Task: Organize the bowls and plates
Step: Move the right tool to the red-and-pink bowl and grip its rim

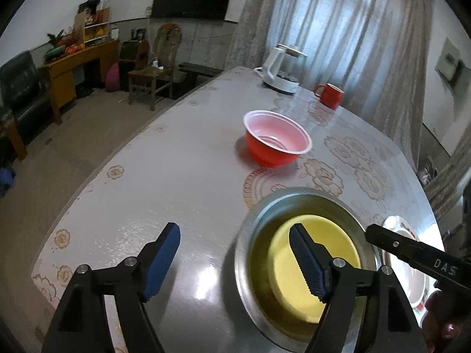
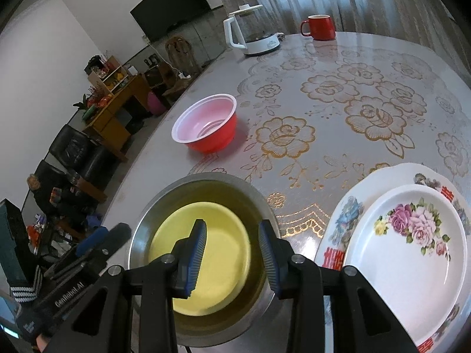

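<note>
Yellow bowl (image 2: 206,253) sits nested inside the shiny steel bowl (image 2: 164,203) at the near edge of the bench (image 2: 323,58), which has a glossy cover with gold rose outlines. Only the right wrist view shows the two stacked plates properly: a smaller white rose-print plate (image 2: 406,253) lying on a bigger scalloped floral plate (image 2: 344,206), just beside the steel bowl. The left view only catches a sliver of them.

Right claw (image 2: 232,257) is spread, ribbed blue pads hanging over the yellow bowl, pinching nothing. Left claw (image 1: 235,261) is spread wide too, one pad over bare bench, the other over the yellow bowl (image 1: 329,244).

Farther back stands a red plastic bowl (image 1: 276,138) with a white inside, then a white kettle (image 2: 250,32) and a red mug (image 2: 319,26).
</note>
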Demonstrator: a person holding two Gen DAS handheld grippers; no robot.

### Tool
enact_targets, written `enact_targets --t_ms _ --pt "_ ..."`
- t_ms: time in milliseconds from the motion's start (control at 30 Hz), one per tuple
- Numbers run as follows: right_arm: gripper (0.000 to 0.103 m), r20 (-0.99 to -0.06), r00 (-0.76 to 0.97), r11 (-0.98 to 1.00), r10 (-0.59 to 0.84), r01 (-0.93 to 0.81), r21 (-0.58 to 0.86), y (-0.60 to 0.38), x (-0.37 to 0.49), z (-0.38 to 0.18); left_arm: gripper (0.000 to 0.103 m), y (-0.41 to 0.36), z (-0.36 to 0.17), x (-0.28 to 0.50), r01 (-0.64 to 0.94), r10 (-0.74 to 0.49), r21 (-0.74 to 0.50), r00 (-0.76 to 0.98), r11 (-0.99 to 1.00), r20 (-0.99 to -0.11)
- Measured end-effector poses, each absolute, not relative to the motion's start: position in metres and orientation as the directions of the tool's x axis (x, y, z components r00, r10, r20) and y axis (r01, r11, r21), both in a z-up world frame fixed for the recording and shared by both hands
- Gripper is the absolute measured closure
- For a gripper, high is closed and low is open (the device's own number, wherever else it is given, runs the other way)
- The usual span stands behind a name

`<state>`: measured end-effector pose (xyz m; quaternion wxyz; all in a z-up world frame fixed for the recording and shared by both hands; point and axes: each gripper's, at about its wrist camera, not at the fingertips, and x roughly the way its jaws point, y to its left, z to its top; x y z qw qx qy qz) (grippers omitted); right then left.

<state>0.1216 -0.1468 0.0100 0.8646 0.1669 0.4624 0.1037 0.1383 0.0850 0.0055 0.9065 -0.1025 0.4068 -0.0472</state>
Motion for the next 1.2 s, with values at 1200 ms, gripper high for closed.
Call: enact_targets --t_ms 1200 --pt "0.076 -0.825 0.413 0.901 0.386 0.022 0.433 -0.139 0.304 -0.024 0.030 0.084 0.004 0.279 0.032 -0.222 -0.257 0.618 0.966 -0.755"
